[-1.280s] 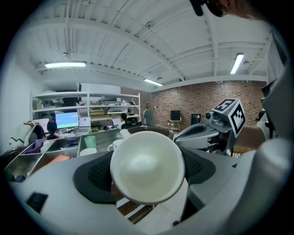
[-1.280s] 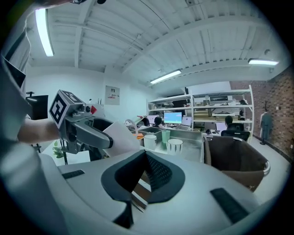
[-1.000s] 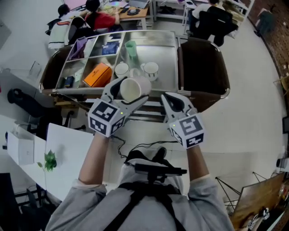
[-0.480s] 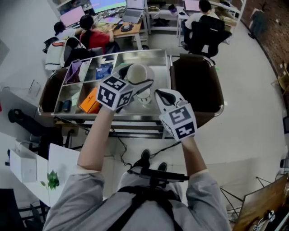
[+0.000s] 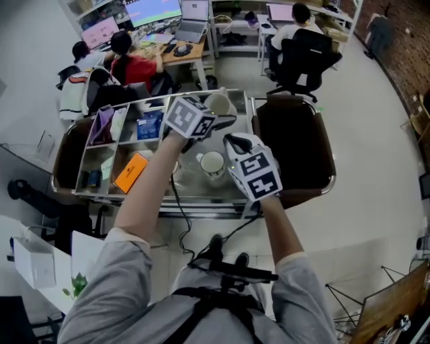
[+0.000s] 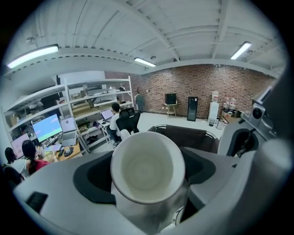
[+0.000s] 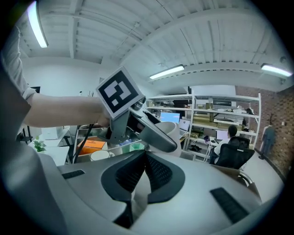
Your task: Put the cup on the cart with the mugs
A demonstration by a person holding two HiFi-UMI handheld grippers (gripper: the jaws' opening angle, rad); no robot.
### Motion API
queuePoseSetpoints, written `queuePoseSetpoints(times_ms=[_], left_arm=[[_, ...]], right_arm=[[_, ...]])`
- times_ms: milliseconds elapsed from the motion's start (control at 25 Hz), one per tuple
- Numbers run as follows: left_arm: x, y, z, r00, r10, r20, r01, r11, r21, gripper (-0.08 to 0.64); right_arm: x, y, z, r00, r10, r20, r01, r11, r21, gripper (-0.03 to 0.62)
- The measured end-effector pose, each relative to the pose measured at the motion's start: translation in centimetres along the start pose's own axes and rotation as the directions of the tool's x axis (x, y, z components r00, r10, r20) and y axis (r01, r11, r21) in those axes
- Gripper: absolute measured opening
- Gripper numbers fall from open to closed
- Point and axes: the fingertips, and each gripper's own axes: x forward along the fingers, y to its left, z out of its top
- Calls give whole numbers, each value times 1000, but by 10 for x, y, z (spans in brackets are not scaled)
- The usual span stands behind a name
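- Office floor with desks, lit monitors [image 5: 158, 9] and seated people lies behind a metal cart [image 5: 195, 199], which has several compartments.
- Left gripper [image 5: 223, 117] reaches over the far side of the cart's wide right bay, its 2 jaws spread wide and clamped on the white cup [image 6: 147, 167].
- That cup lies sideways in the grip, its open mouth facing back along the jaws; in the head view it shows above the bay's far edge, and whether it touches the cart cannot be told.
- Right gripper [image 5: 233, 142] is over the same bay nearer the person, its jaws pressed together with nothing between them.
- 1 white mug [image 5: 211, 162] stands upright in the bay, just beside the right gripper's tip.
- Left compartments hold an orange box [image 5: 131, 171] and a blue packet [image 5: 149, 127].
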Motion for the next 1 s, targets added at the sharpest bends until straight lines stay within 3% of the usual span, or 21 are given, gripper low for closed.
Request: queuePoseSetpoints(times_ms=[360, 1000], left_arm=[[63, 38, -21, 987, -72, -142, 74, 997, 7, 431], [143, 63, -54, 948, -136, -289, 144, 990, 4, 431]], right_arm=[[39, -17, -10, 998, -20, -63, 23, 999, 35, -9], [63, -44, -27, 990, -65, -128, 77, 993, 88, -9]])
